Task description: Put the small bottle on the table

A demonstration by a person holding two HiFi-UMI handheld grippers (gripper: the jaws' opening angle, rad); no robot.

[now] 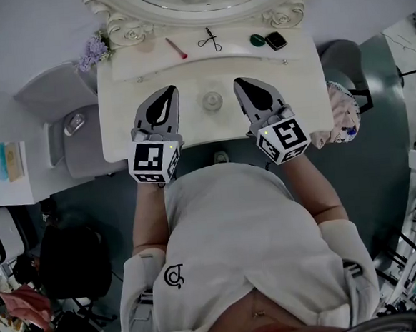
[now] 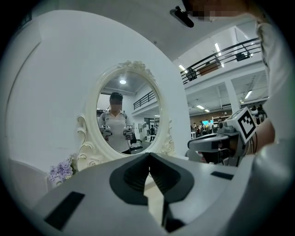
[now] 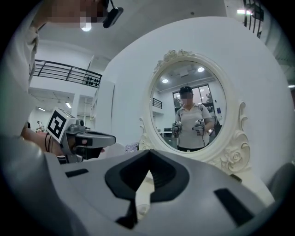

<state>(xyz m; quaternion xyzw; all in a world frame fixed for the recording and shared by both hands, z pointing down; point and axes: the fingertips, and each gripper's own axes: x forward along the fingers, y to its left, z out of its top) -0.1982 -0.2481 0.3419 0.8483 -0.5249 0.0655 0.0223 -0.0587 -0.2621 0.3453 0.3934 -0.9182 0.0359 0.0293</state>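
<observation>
A small round whitish bottle (image 1: pixel 211 101), seen from above, stands on the white dressing table (image 1: pixel 187 77) between my two grippers. The left gripper (image 1: pixel 169 93) hovers over the table just left of it, jaws shut and empty. To the bottle's right, the right gripper (image 1: pixel 242 84) is also shut with nothing in it. In the left gripper view the closed tips (image 2: pixel 149 154) point at the oval mirror (image 2: pixel 124 115). In the right gripper view the closed tips (image 3: pixel 149 152) face the same mirror (image 3: pixel 191 110), and a pale round shape (image 3: pixel 140 209) shows below them.
At the back of the table lie a pink stick (image 1: pixel 176 48), a metal curler (image 1: pixel 210 39), a green round item (image 1: pixel 257 40) and a black compact (image 1: pixel 276 40). Purple flowers (image 1: pixel 93 52) sit at the left corner. A floral bag (image 1: pixel 343 111) hangs right.
</observation>
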